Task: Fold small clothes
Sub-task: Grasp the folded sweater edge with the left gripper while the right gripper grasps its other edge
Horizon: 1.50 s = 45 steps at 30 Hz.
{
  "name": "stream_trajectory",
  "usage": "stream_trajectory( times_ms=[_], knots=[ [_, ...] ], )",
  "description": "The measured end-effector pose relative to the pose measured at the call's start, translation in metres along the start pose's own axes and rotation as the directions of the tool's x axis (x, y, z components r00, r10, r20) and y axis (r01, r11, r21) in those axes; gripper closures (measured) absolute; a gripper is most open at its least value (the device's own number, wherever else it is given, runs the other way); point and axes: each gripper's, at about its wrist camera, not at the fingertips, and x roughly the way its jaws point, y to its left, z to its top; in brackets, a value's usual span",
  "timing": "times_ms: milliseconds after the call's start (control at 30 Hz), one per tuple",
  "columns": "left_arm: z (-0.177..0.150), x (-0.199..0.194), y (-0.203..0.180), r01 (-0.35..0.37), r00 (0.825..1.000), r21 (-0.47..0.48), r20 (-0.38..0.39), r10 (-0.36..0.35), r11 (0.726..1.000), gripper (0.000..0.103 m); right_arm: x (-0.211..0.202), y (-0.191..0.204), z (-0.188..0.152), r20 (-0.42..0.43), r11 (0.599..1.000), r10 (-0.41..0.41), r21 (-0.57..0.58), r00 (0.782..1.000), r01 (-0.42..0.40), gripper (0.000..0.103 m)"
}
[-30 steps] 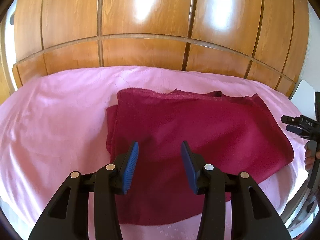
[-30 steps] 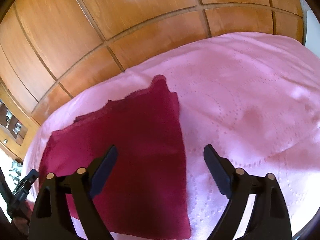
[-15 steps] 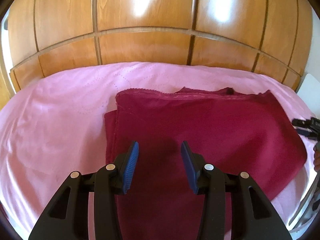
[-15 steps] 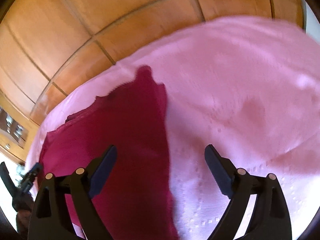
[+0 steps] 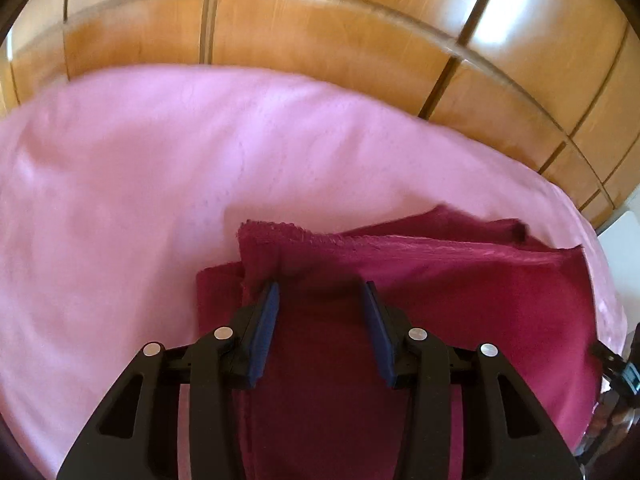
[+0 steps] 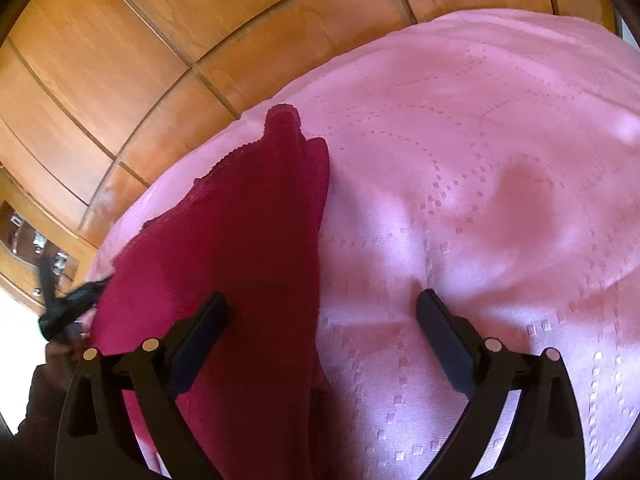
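dark red garment (image 5: pixel 460 312) lies part-folded on the pink bedspread (image 5: pixel 120 200). left claw (image 5: pixel 322 334) half apart over its far corner, gripping nothing; right claw (image 6: pixel 320 344) has just been opening wide, straddling the near edge, pads clear. risk: pinching only the top layer, or bedspread too, skews the fold.

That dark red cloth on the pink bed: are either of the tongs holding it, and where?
No. Both tongs, left and right, stand open over the dark red cloth, their pads apart and clamping nothing.

Maroon garment (image 5: pixel 460 300) on pink bedspread (image 5: pixel 140 200)
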Motion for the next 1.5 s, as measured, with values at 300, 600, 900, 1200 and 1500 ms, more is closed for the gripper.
stream_trajectory(
  times_ms=[300,600,900,1200,1500],
  knots=[
    [-0.015,-0.042,-0.012,-0.027,0.997,0.016,0.072,0.026,1.0,0.06,-0.001,-0.002,0.0,-0.064,0.992,0.125,0.018,0.99,-0.124,0.028],
    [-0.073,-0.086,-0.022,0.122,0.989,0.053,0.08,-0.126,0.991,0.06,0.008,0.028,-0.008,-0.13,0.99,0.131,-0.039,0.983,-0.137,0.073],
    [-0.086,-0.087,-0.007,0.257,0.966,0.014,-0.012,-0.257,0.966,0.06,-0.014,0.101,0.0,-0.089,0.974,0.192,-0.105,0.977,-0.2,0.077],
    [-0.077,-0.086,0.014,0.381,0.924,-0.058,-0.001,-0.382,0.923,0.06,0.006,0.242,-0.004,-0.141,0.918,0.264,-0.267,0.954,-0.293,0.081],
    [-0.077,-0.105,0.075,0.479,0.877,-0.221,0.074,-0.476,0.849,0.06,0.094,0.342,-0.055,-0.303,0.877,0.236,-0.343,0.923,-0.337,0.085]
  ],
)
